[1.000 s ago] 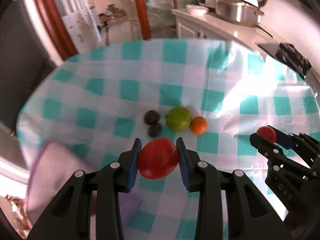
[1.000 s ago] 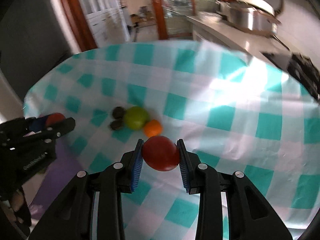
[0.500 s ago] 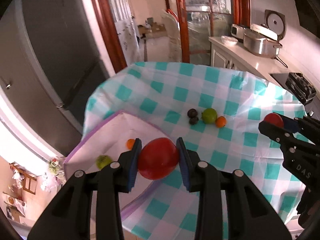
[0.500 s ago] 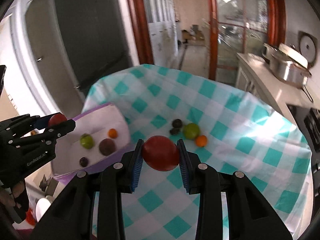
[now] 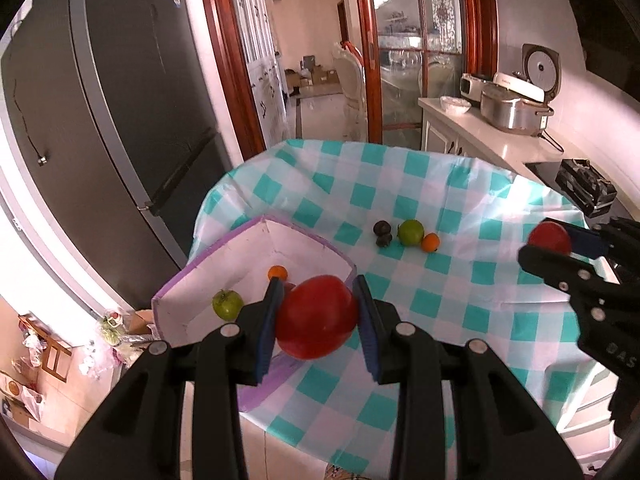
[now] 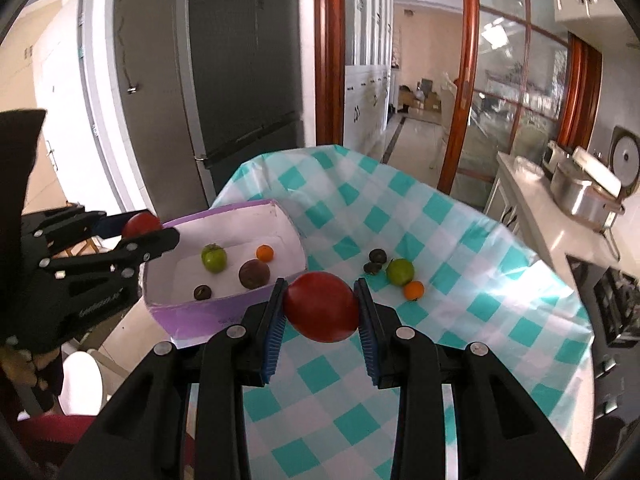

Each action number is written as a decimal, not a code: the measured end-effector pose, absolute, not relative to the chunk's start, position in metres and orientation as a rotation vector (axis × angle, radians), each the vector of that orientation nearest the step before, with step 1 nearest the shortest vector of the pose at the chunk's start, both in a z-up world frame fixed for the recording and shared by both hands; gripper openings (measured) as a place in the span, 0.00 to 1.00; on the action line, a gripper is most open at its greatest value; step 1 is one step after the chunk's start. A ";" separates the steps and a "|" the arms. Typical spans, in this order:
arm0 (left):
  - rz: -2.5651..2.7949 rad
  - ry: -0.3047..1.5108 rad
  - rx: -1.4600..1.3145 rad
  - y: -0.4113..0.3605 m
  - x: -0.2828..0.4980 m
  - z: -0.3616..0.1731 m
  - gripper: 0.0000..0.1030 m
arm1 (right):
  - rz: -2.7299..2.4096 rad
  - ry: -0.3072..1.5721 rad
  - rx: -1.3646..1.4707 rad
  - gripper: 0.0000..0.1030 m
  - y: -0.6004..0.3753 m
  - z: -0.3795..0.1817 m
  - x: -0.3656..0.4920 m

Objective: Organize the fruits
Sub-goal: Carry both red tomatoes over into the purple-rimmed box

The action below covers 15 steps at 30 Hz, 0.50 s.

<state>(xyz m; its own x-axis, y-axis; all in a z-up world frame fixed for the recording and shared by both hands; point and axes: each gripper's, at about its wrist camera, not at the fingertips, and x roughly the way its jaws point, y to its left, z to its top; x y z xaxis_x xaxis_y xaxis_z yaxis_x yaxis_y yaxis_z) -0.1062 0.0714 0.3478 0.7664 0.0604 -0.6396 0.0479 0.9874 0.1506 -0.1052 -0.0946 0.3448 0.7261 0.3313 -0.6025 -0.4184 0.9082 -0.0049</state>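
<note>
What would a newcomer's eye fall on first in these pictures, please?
Probably the two red tomatoes, one clamped in the left gripper and one in the right gripper, both above the checked tablecloth. Next, the purple box at the table's left edge, with fruit inside.

Dark fruit in the purple box (image 5: 256,240): left wrist view shows only a sliver (image 5: 289,286), rest behind a fingertip
Two small dark fruits on cloth (image 6: 376,261): too small to identify
Person's hand (image 6: 22,362): mostly cut off at frame edge
</note>
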 end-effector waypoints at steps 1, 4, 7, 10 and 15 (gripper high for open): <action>0.006 0.692 0.165 0.071 -0.110 0.350 0.35 | 0.417 0.623 -0.159 0.32 -0.096 0.350 -0.114; 0.007 0.671 0.182 0.069 -0.128 0.358 0.35 | 0.418 0.589 -0.198 0.32 -0.099 0.364 -0.136; 0.008 0.647 0.191 0.072 -0.143 0.367 0.35 | 0.411 0.542 -0.248 0.32 -0.104 0.377 -0.159; 0.008 0.619 0.201 0.075 -0.154 0.374 0.35 | 0.404 0.514 -0.268 0.32 -0.111 0.385 -0.177; -0.024 0.628 0.190 0.083 -0.163 0.371 0.35 | 0.387 0.503 -0.262 0.32 -0.124 0.386 -0.190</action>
